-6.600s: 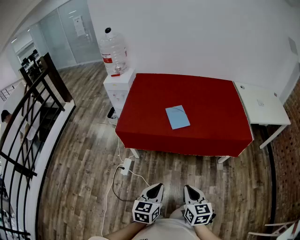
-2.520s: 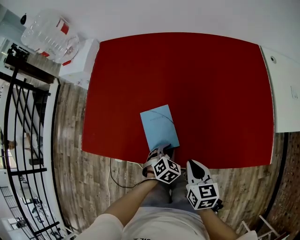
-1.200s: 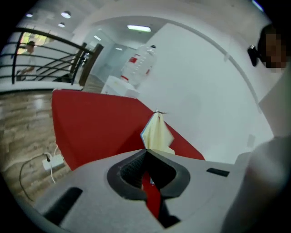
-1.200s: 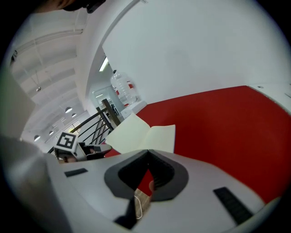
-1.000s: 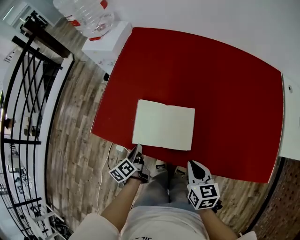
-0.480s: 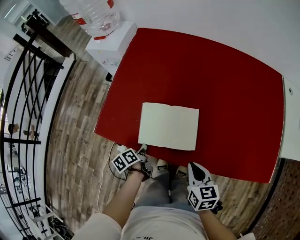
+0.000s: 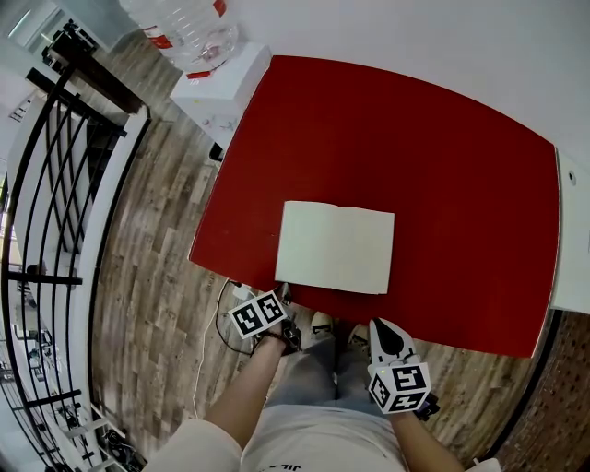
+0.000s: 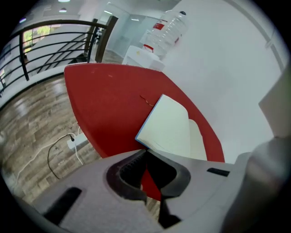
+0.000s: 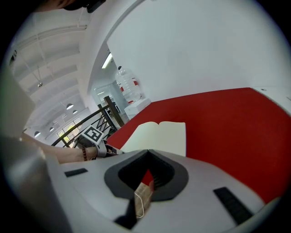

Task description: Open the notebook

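Note:
The notebook [image 7: 336, 247] lies open and flat near the front edge of the red table [image 7: 415, 138], showing blank cream pages. My left gripper [image 7: 284, 295] hangs just off the table's front edge by the notebook's near left corner [image 8: 142, 136]. Its jaws [image 8: 145, 152] still meet at the tips as they start to part, and nothing is between them. My right gripper [image 7: 381, 328] stays low in front of the table, right of the notebook [image 9: 159, 136], shut and empty [image 9: 148, 153].
A white cabinet [image 7: 221, 88] with a big water bottle [image 7: 184, 28] stands at the table's far left corner. A black railing [image 7: 55, 184] runs along the left. A cable and power strip [image 8: 72, 142] lie on the wooden floor. A white side table [image 7: 576, 240] adjoins the right.
The blue notebook, closed earlier, now lies open. Over the last second my left gripper drew back from its near left corner and tipped downward. The right gripper has kept still.

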`<control>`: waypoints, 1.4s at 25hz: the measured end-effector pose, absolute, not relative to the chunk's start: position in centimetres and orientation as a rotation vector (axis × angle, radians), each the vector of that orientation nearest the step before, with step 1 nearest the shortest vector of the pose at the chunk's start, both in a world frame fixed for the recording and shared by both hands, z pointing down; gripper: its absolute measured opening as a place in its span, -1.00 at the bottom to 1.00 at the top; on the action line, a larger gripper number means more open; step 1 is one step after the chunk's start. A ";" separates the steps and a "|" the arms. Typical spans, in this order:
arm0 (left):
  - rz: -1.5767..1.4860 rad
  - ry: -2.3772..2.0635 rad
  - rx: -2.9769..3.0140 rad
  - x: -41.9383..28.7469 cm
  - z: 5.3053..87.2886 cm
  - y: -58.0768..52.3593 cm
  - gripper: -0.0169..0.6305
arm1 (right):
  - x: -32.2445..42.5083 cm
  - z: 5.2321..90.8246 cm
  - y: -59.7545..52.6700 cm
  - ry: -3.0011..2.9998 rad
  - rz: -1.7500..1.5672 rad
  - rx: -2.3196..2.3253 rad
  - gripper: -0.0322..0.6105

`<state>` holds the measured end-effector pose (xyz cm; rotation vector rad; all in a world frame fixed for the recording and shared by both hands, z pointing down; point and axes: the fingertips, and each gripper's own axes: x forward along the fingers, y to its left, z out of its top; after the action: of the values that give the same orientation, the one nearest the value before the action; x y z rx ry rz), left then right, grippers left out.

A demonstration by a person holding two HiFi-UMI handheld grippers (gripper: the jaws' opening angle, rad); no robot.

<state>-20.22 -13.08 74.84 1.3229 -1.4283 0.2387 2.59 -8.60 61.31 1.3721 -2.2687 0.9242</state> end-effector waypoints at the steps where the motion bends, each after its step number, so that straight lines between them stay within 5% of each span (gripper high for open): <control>1: 0.267 -1.437 1.332 -20.4 74.8 -12.9 -0.92 | 2.5 61.3 -8.6 -2.270 0.923 1.369 -0.88; 10: 0.419 -1.403 1.547 -19.3 71.4 -11.2 -0.92 | 2.0 62.1 -9.6 -2.241 0.878 1.366 -0.88; 23: 0.462 -1.310 2.126 -9.1 56.0 -8.8 -0.93 | 3.5 54.5 -9.2 -2.251 0.780 1.429 -0.88; 35: 0.444 -1.335 2.216 -6.1 53.5 -9.2 -0.93 | 4.7 52.8 -8.4 -2.254 0.731 1.479 -0.89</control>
<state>-6.12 -9.21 53.48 2.2165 -1.3349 0.4444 4.71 -8.43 52.78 1.4795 -2.2540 0.7306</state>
